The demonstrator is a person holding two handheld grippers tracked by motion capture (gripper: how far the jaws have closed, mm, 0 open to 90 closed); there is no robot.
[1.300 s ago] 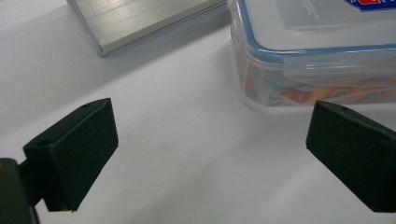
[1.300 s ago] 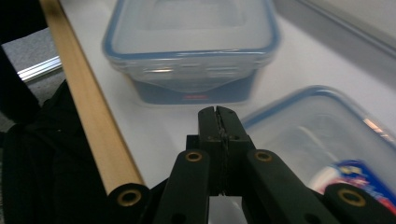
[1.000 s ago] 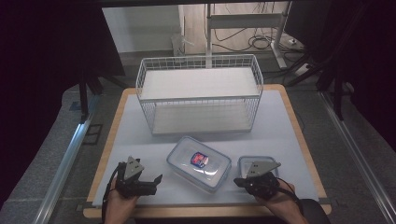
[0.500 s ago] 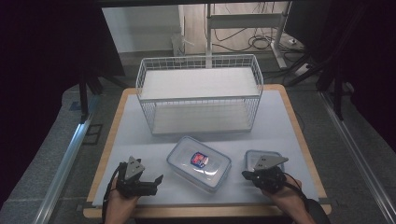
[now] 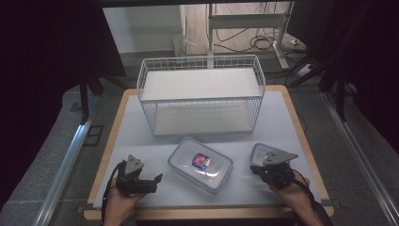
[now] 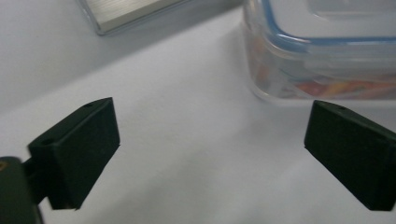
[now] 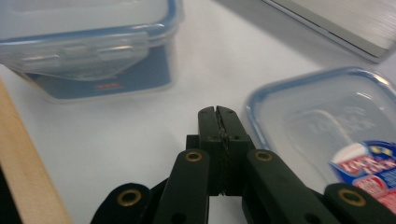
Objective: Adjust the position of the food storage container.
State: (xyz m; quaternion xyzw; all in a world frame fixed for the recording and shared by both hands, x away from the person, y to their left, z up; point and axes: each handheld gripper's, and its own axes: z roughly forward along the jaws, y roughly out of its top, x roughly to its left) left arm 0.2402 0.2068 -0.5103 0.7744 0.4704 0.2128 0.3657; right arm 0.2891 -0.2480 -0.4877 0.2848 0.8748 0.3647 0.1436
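My left gripper (image 5: 141, 181) has just narrowed its jaws slightly, still wide and empty, left of the large container (image 5: 200, 164). My right gripper (image 5: 273, 169) (pressed shut, empty) slid right toward the small container (image 5: 258, 151), likely next.
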